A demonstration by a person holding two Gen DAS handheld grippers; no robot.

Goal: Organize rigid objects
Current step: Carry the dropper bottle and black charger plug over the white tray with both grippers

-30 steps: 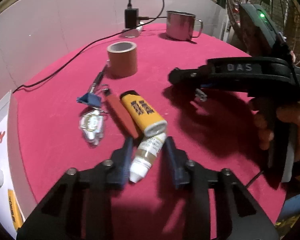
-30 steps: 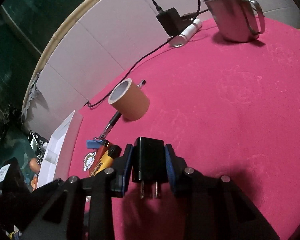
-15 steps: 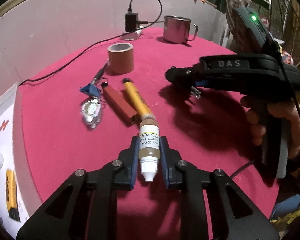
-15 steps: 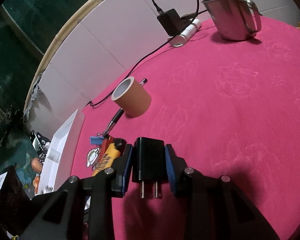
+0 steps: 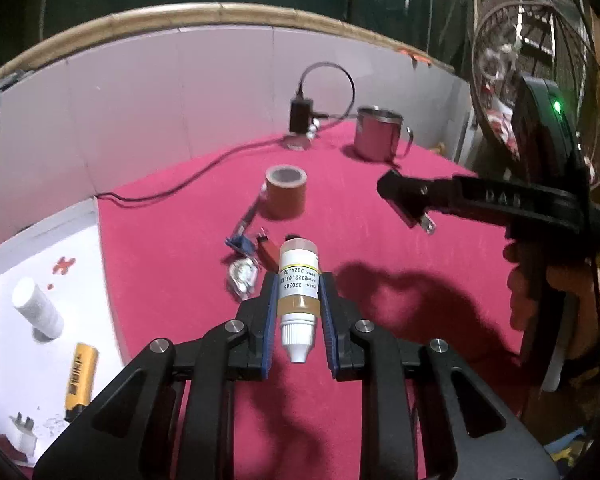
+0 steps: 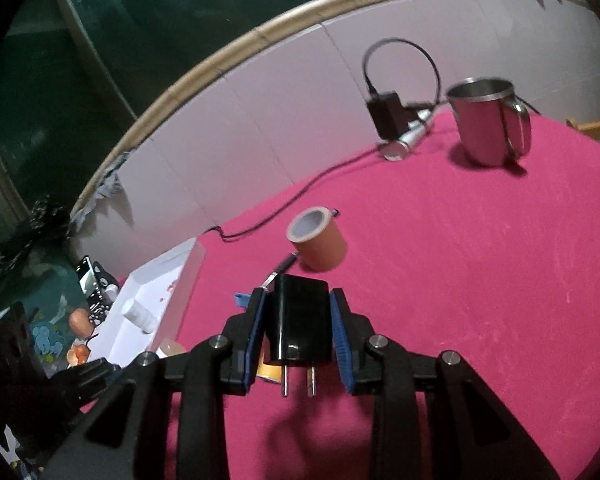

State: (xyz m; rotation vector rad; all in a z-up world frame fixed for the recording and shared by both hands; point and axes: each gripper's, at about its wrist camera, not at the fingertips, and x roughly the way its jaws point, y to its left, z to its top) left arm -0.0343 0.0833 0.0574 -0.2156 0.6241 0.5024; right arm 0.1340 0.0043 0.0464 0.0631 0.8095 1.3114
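Jaws clamp cylindrical bottle, boxy black charger

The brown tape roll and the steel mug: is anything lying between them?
No. Between the tape roll and the mug there is only bare pink cloth, clearest in the right wrist view.

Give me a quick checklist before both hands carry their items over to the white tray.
1. Left tongs gripping the dropper bottle: ok, pads pressed on both sides.
2. Right tongs gripping the black plug adapter: ok, prongs point back toward the camera.
3. Both items clear of the red table: ok, shadows lie beneath them.
4. Room in the white tray: ok, bare floor beside the white cylinder and yellow lighter.
5. Bottle cap sealed: cannot tell.
6. Path clear of the tape roll: ok, it stands farther back.
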